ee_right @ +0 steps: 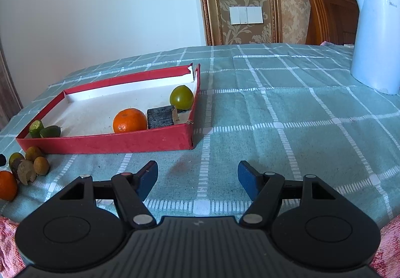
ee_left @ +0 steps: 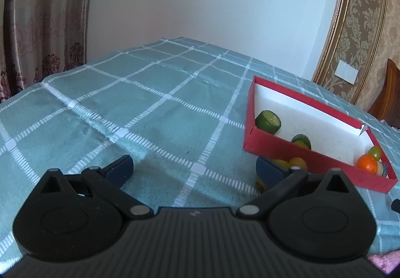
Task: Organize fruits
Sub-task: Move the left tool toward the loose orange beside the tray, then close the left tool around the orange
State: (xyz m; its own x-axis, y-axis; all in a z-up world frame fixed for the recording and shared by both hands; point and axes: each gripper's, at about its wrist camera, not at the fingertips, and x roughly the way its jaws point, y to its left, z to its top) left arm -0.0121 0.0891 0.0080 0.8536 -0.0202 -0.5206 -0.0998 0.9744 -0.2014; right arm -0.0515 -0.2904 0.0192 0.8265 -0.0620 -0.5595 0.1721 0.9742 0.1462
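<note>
Both tongs are spread wide here, nothing between them. The left tongs (ee_left: 194, 170) hang over bare teal check cloth, with the red box (ee_left: 300, 153) off to their right. The right tongs (ee_right: 198, 174) sit just short of the red box (ee_right: 112, 141), near its front right corner, blue pads well apart and empty.

Inside the box, an orange (ee_right: 129, 120) rests against the front wall. Right beside it is a dark block (ee_right: 160, 116), and behind that block, in the far right corner of the box, a green fruit (ee_right: 181, 97). At the box's left end lie two green cut pieces (ee_right: 45, 129), close together, one with its pale cut face turned up.

Outside the box, just off its front left corner on the surface (ee_right: 300, 128), a small cluster waits: three small brownish-yellow fruits (ee_right: 41, 165), a dark green one (ee_right: 15, 158), a split brown one (ee_right: 25, 173), and a second orange (ee_right: 7, 185) at the frame's left edge.

Well to the right of the box stands a white kettle (ee_right: 375, 40).
</note>
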